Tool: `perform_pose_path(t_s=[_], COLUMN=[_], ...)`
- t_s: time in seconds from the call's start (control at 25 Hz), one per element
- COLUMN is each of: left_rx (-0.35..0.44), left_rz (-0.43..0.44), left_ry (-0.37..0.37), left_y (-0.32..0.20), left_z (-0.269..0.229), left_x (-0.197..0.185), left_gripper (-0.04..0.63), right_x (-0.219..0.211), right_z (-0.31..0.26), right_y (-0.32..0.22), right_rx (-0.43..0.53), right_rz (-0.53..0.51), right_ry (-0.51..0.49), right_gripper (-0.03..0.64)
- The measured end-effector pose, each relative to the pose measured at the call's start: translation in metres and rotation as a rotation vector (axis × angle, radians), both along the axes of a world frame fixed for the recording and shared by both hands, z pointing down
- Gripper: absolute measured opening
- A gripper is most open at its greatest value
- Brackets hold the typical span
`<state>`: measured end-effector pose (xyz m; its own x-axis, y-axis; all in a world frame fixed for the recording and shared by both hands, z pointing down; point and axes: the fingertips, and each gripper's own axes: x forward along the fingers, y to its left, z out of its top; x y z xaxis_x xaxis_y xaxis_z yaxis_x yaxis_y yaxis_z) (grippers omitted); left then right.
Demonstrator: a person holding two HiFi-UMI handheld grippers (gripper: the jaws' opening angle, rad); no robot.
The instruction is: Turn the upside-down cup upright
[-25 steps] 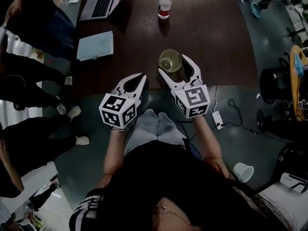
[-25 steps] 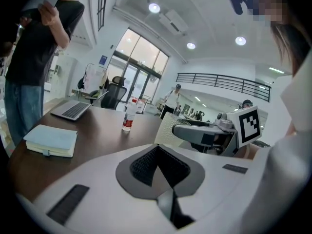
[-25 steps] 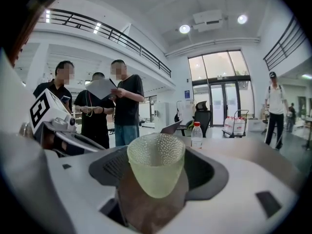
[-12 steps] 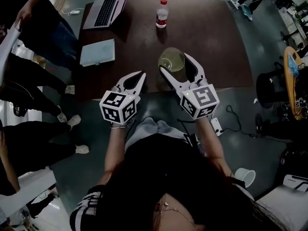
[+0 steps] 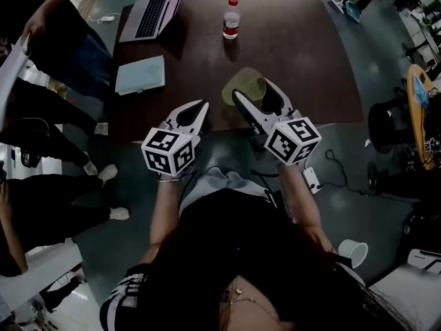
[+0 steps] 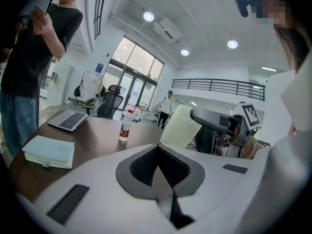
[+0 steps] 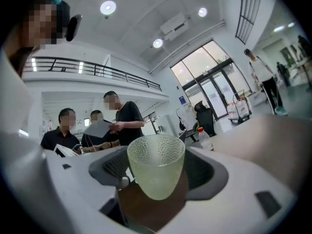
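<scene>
Greenish dimpled glass forms the cup (image 7: 156, 155). It is clamped betw. both jaws of the right hand-held gripper (image 7: 158, 179), rim uppermost in the right gripper view, open mouth visible.

Head view only: cup hangs tilted over the near edge of the bench (image 5: 303, 54); mouth not visible there. Left gripper view only: cup's dimpled outer wall from the side, right of centre.

Left hand-held gripper (image 5: 198, 109): jaws together, nothing betw. them, near the bench edge and apart from the cup.

Qty:
- hand-held grippers: 2
- laptop (image 5: 148, 16): 1
- notebook (image 5: 140, 74): 1
- bottle (image 5: 231, 21), red cap: 1
- white cup (image 5: 350, 247) on the floor (image 5: 344, 185): 1

Bench top is dark brown. Room: white walls, recessed ceiling lights, upper-level railing (image 6: 219, 87), tall glazed doors (image 6: 134, 67). Right gripper view shows 3 persons (image 7: 122, 123) w/ papers.
</scene>
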<state>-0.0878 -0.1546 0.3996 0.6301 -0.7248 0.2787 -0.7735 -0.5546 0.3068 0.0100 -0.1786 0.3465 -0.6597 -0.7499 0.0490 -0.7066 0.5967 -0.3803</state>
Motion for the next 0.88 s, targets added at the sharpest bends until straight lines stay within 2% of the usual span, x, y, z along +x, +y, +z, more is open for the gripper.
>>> perform_pose_path(t_s=[0.32, 0.56, 0.88], left_rx=[-0.001, 0.002, 0.01], left_rz=[-0.01, -0.011, -0.001], left_ry=[0.012, 0.024, 0.041], left_y=[-0.003, -0.003, 0.002], left_z=[0.001, -0.003, -0.002], left_x=[-0.005, -0.004, -0.002], left_gripper=[0.003, 0.003, 0.003], right_x=[0.01, 0.014, 0.02], right_z=[0.012, 0.008, 0.027], right_y=[-0.005, -0.007, 0.0], right_rx=[-0.167, -0.227, -0.387], right_rz=[-0.002, -0.043, -0.077], right_ry=[-0.323, -0.494, -0.8], right_gripper=[0.357, 0.359, 0.359])
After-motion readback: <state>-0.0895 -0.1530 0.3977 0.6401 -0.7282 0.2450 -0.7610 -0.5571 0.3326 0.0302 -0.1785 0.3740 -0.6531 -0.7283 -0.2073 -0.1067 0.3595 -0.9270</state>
